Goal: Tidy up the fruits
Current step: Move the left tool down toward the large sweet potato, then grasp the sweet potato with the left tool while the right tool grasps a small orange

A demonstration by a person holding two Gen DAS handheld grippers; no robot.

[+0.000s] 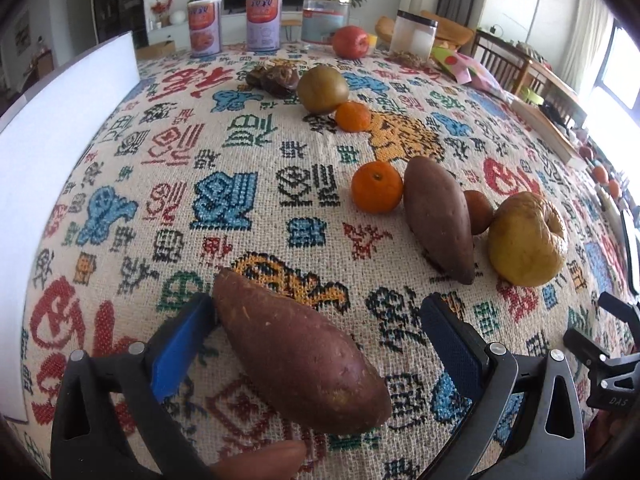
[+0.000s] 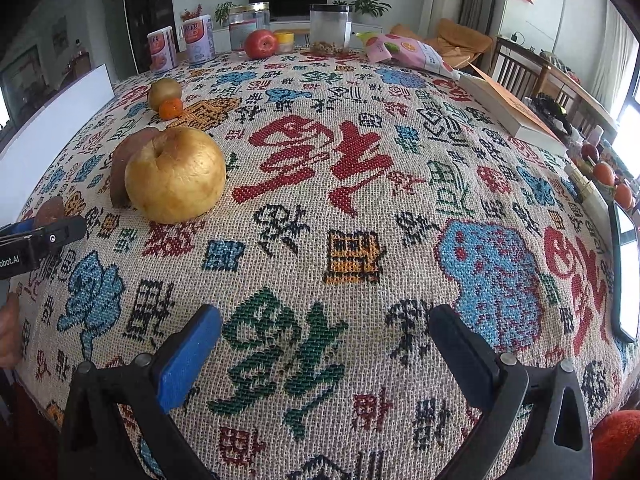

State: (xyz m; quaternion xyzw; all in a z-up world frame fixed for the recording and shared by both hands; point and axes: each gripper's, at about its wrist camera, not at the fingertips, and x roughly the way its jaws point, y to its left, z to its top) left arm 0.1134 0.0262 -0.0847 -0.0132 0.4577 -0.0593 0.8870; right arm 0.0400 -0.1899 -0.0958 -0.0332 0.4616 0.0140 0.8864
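Observation:
A long purple sweet potato (image 1: pixel 296 356) lies on the patterned tablecloth (image 1: pixel 248 184) between the fingers of my open left gripper (image 1: pixel 318 302), its tip touching the left blue pad (image 1: pixel 188 340). Further right are a second sweet potato (image 1: pixel 438 216), a tangerine (image 1: pixel 377 187), a small brown fruit (image 1: pixel 478 212) and a wrinkled yellow pear (image 1: pixel 526 238). A greenish pear (image 1: pixel 323 89) and a small tangerine (image 1: pixel 353 117) sit further back, with a red apple (image 1: pixel 350 42) at the far edge. My right gripper (image 2: pixel 326 316) is open over bare cloth, the yellow pear (image 2: pixel 176 174) ahead to its left.
Two printed cans (image 1: pixel 205 28), clear jars (image 1: pixel 326 20) and a white-filled jar (image 1: pixel 412 36) line the far edge. A white board (image 1: pixel 60 160) stands at the left. A snack bag (image 2: pixel 408 50), a book (image 2: pixel 508 112) and a phone (image 2: pixel 626 276) lie at the right.

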